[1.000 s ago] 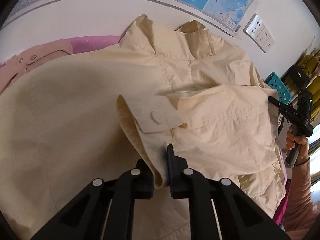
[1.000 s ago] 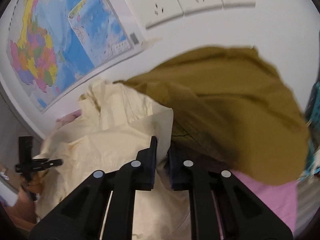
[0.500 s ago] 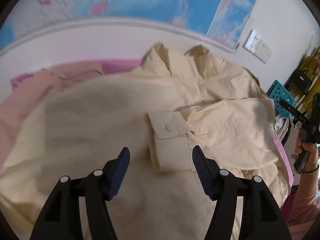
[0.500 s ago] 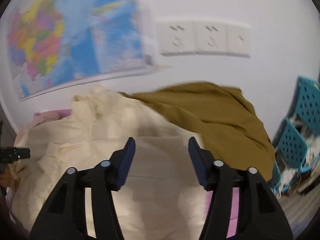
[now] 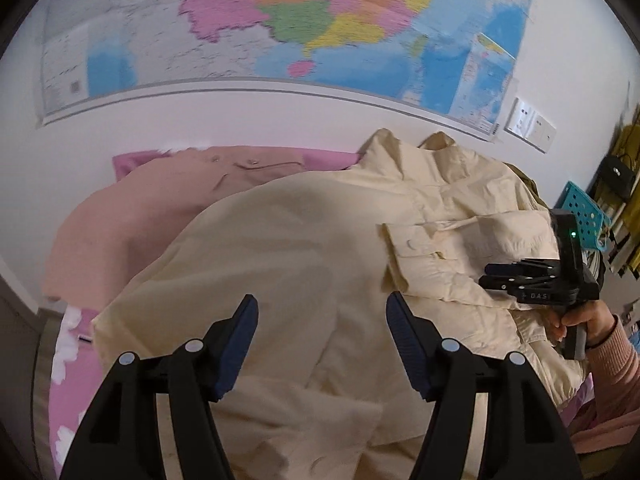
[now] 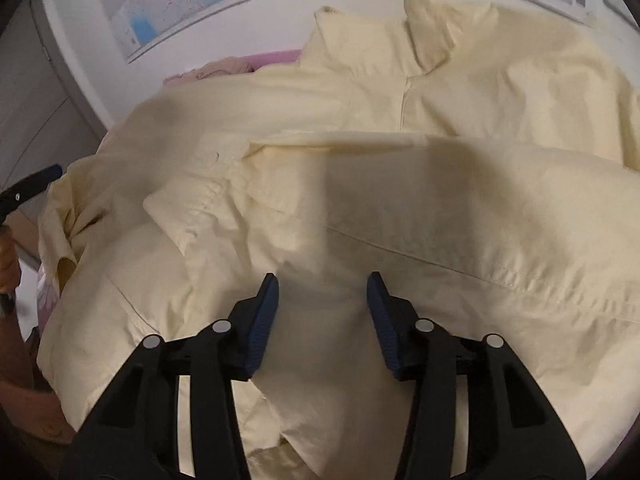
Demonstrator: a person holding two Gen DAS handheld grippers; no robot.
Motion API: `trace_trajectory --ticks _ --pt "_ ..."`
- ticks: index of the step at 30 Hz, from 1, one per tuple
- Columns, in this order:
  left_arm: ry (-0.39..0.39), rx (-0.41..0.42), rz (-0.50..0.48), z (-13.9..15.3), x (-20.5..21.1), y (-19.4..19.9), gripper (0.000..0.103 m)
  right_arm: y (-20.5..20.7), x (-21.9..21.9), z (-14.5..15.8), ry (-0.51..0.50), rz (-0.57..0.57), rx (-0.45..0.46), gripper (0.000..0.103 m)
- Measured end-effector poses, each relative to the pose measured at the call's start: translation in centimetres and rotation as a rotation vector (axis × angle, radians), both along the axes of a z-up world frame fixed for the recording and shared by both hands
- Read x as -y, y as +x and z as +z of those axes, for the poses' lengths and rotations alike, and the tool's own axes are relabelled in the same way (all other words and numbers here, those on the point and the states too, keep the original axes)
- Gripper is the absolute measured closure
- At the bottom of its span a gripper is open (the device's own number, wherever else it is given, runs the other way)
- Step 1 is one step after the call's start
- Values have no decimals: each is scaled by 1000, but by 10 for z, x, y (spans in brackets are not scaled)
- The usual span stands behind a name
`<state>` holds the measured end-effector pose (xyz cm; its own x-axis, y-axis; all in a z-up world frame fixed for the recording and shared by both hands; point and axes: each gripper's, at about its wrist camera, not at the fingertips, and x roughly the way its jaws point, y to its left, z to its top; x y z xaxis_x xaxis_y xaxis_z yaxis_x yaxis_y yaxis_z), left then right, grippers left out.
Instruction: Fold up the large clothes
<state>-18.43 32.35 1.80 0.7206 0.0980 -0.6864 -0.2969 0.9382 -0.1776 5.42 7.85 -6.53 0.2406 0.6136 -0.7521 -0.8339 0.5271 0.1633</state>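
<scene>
cream jacket [image 5: 304, 248] lies beneath both open jaws, untouched.

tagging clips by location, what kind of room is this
Probably a bedroom at home: a cream jacket lies on a pink floral bedsheet, with a wall map and wall sockets behind.

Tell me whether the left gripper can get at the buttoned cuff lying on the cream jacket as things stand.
Probably yes. The left gripper is open and empty, its jaws having just been opening, and the cuff lies exposed on top of the cream jacket, ahead and to its right. The right gripper hovers nearby but does not cover it.
</scene>
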Motion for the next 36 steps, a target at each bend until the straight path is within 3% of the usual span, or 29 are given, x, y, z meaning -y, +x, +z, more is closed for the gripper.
trace_trajectory --ticks 1,2,6,9,13,15,17,18,22,24,28,32,36 --pt "-5 7 4 0 -3 -4 39 -12 -1 10 32 23 24 54" --pt "-11 17 10 1 -7 -8 39 -25 -2 20 74 55 41 46" --pt "-28 56 31 7 -17 -14 39 -89 -36 36 192 356 -31 41" --pt "-24 81 41 15 -20 -16 39 -132 -78 29 204 534 -118 35" --pt "-13 100 50 24 -22 -22 39 -162 -132 9 149 617 -178 35" --pt "-10 103 57 27 -23 -26 37 -163 -151 0 157 646 -276 67" --pt "-3 108 64 31 -26 -31 37 -161 -153 5 176 677 -306 99" --pt "3 114 67 34 -27 -35 37 -157 -145 18 217 686 -300 99" --pt "14 170 72 52 -32 -52 36 -126 -100 82 337 632 -216 100" --pt "17 199 98 64 -34 -58 36 -98 -63 120 386 553 -155 100" --pt "44 272 80 80 -23 -59 33 -46 13 168 427 353 -50 100" --pt "70 237 8 70 -3 -30 33 16 76 176 415 132 -20 100" --pt "91 115 -38 37 14 12 33 46 106 146 349 -5 -50 100"
